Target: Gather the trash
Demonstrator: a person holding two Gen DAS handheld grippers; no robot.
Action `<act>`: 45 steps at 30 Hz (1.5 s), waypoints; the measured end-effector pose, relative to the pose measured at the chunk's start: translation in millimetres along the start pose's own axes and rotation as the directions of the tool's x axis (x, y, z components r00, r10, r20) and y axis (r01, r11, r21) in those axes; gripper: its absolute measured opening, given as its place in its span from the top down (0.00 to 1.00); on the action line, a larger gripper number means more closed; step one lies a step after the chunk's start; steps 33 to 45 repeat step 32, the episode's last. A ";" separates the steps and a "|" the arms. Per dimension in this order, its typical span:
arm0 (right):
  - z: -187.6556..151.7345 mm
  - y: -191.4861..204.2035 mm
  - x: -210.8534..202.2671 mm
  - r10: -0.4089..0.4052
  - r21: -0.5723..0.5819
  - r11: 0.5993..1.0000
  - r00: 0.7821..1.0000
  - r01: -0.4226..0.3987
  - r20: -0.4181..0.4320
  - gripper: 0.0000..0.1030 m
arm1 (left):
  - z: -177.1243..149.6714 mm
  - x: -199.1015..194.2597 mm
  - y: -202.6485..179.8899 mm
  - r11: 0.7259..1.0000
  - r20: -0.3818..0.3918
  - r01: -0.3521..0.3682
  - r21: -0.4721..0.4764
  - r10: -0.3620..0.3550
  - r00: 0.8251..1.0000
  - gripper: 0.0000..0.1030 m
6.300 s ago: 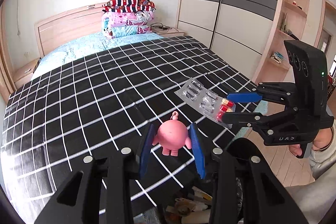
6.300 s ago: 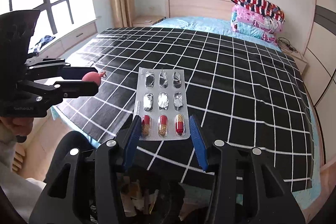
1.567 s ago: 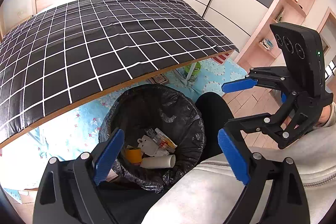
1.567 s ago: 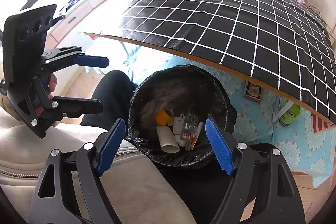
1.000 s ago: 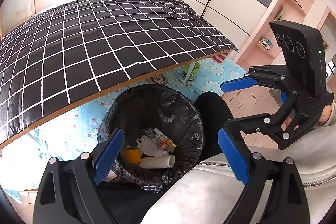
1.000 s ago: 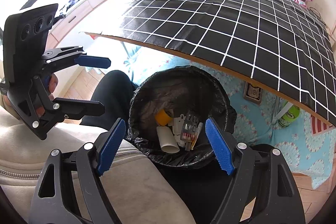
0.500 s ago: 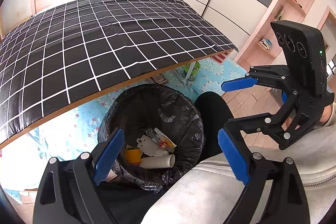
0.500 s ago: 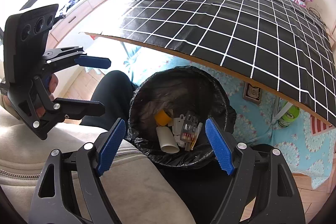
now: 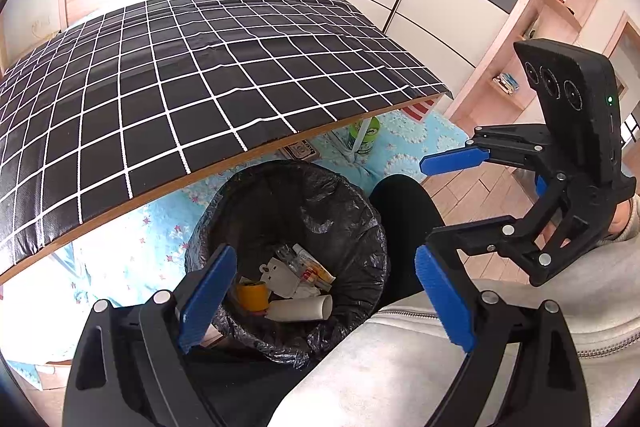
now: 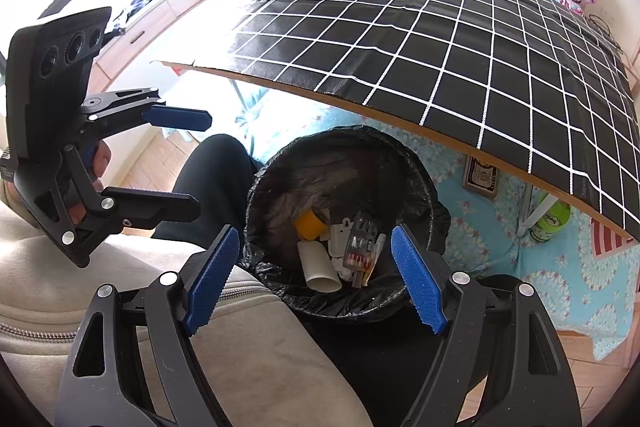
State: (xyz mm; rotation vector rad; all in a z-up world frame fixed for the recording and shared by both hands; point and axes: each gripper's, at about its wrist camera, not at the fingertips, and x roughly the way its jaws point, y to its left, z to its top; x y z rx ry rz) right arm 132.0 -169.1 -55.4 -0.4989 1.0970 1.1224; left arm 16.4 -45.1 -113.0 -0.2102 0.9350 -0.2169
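A bin lined with a black bag (image 9: 344, 199) (image 10: 420, 163) stands on the floor under the table edge. In it lie a pill blister pack (image 10: 360, 247), a white tube (image 9: 300, 309), a yellow roll (image 9: 251, 295) and paper scraps. My left gripper (image 9: 320, 291) is open and empty above the bin's near rim. My right gripper (image 10: 316, 267) is open and empty above the bin too. Each gripper shows in the other's view, the right one (image 9: 444, 203) and the left one (image 10: 200, 163), both open.
The table with a black checked cloth (image 9: 180, 83) overhangs the bin. A green bottle (image 9: 364, 135) and a small box (image 10: 480, 179) sit on the blue patterned floor mat. The person's black-trousered knee (image 9: 404, 211) is beside the bin. Wardrobe at right.
Over six seconds both grippers let go of the pink toy and the blister pack and moved from the table to above the bin. Nothing has moved in the last second.
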 end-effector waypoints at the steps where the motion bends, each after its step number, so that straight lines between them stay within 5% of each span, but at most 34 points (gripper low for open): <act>1: 0.1 0.0 0.0 0.000 0.000 1.000 1.000 0.000 0.000 0.24 | 0.1 0.0 0.0 1.000 0.000 0.000 -0.001 0.000 1.000 0.15; 45: -0.8 0.0 1.5 -0.001 0.002 1.000 1.000 0.001 0.004 0.24 | 0.9 0.2 -0.6 1.000 0.000 0.006 0.005 -0.006 1.000 0.15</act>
